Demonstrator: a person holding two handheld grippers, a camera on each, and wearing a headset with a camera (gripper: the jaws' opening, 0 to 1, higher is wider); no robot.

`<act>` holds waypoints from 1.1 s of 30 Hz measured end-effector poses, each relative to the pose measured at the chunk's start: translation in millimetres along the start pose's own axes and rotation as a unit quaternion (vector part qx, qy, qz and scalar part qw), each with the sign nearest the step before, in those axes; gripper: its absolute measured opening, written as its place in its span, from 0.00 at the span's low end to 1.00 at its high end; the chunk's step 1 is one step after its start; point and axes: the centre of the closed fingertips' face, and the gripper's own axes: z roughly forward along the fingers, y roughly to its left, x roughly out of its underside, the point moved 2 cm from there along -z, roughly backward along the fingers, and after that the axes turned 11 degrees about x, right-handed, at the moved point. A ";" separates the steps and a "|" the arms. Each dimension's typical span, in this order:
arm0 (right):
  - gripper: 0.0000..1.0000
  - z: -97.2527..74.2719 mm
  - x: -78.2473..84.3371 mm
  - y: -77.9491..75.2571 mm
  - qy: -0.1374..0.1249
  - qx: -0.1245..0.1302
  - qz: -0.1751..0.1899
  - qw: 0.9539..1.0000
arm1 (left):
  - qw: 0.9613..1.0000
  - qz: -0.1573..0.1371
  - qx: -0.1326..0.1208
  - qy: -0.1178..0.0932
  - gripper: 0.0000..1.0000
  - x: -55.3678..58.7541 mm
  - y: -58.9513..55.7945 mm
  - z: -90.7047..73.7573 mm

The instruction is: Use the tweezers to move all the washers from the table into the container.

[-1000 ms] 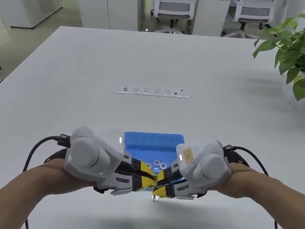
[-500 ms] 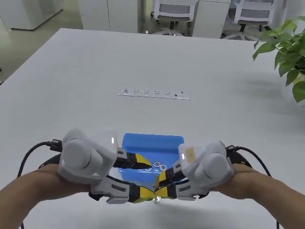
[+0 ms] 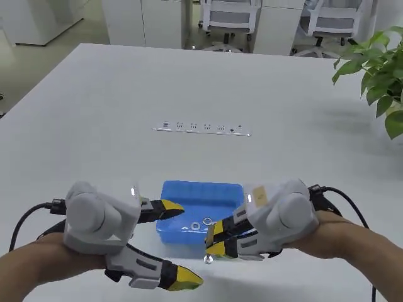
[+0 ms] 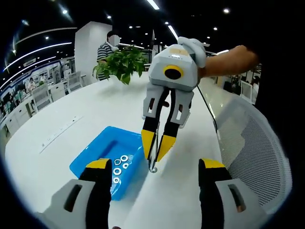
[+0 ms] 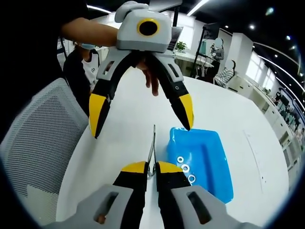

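Head view. Blue rectangular plastic container (image 3: 201,192) on the white table (image 3: 201,75), near centre. Small silver metal washers (image 3: 201,224) lie inside it, close to its near wall. The right gripper (image 3: 213,241) reaches in from the right, its yellow-tipped jaws pressed together on thin metal tweezers (image 3: 206,258). The tweezers' end sits just near of the container's near wall. Left gripper (image 3: 178,242): jaws spread wide, one tip at the container's left rim, the other over bare table nearer the person.

Left gripper view. Own jaws well apart, nothing between them. The right gripper faces in, and the tweezers hang from its tips just beside the container. Washers clustered inside.

Right gripper view. Own jaws pinch the tweezers, which point ahead alongside the container. Washers in the container, apart from the tweezers.
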 end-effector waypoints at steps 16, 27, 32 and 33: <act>0.08 -12.7 -12.1 -20.2 -0.007 0.005 -0.010 1.000 | 0.999 -0.020 -0.043 -0.025 0.99 4.7 8.9 -14.3; 0.08 -13.7 -8.6 -42.9 -0.010 0.021 -0.010 1.000 | 0.998 -0.020 -0.051 -0.031 0.99 3.0 10.3 -18.8; 0.08 -11.7 -2.0 -50.5 -0.007 0.029 -0.010 1.000 | 0.998 -0.020 -0.053 -0.031 0.99 0.9 11.3 -18.6; 0.08 -11.0 -0.3 -52.1 -0.007 0.031 -0.010 0.999 | 0.998 -0.020 -0.054 -0.030 0.99 0.7 11.8 -18.5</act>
